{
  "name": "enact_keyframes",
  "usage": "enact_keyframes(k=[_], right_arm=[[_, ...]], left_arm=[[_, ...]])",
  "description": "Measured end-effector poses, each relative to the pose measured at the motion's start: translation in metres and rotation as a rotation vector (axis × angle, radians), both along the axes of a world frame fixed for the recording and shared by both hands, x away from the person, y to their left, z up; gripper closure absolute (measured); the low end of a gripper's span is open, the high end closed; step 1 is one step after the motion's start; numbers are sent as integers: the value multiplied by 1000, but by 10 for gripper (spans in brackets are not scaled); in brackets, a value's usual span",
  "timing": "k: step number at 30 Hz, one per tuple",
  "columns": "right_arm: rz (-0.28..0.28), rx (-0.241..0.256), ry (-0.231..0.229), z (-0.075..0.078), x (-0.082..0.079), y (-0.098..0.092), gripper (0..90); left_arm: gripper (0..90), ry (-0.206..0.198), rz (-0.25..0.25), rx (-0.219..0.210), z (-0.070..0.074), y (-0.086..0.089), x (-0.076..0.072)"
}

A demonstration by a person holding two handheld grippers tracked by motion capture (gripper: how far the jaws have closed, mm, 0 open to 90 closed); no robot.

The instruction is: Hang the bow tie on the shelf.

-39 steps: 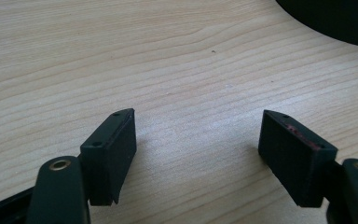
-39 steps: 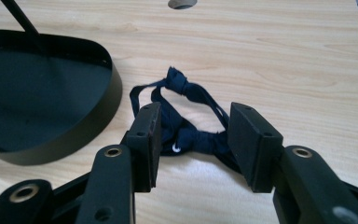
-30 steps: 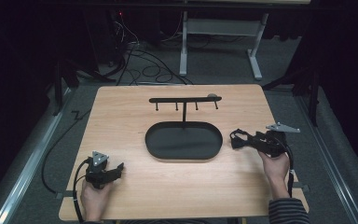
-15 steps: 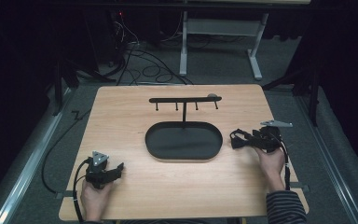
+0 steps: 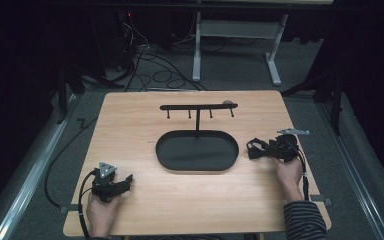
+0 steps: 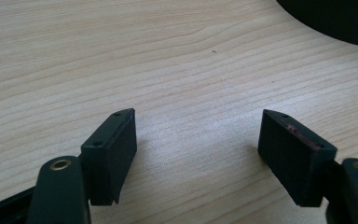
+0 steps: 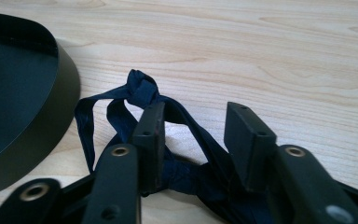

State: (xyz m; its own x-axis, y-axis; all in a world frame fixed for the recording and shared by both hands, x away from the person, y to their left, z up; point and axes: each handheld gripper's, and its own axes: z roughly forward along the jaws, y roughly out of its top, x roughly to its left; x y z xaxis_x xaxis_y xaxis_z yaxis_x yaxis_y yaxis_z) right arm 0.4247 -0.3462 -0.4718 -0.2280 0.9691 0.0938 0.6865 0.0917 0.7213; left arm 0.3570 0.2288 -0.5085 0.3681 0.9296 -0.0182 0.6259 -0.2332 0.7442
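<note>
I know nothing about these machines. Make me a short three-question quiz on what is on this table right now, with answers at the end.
1. True or false: the left claw has something between its jaws.
2. What lies by the right claw? A) a dark blue knotted ribbon B) a red cup C) a metal spoon
3. Fill in: the black oval tray carries a post with a crossbar of small ____.

Key
1. False: its jaws stand wide apart over bare wooden table.
2. A: the dark blue knotted ribbon lies on the wood, partly between the jaws.
3. Hooks.
</note>
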Motion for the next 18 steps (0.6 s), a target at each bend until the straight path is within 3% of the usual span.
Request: enact_keyframes(k=[8, 18], right_arm=[[5, -6, 24, -5, 4, -1, 721], [14, -39, 20, -6, 4, -1, 874]], left_arm=[[284, 0, 0, 0, 0, 0, 0], [284, 0, 0, 0, 0, 0, 0]])
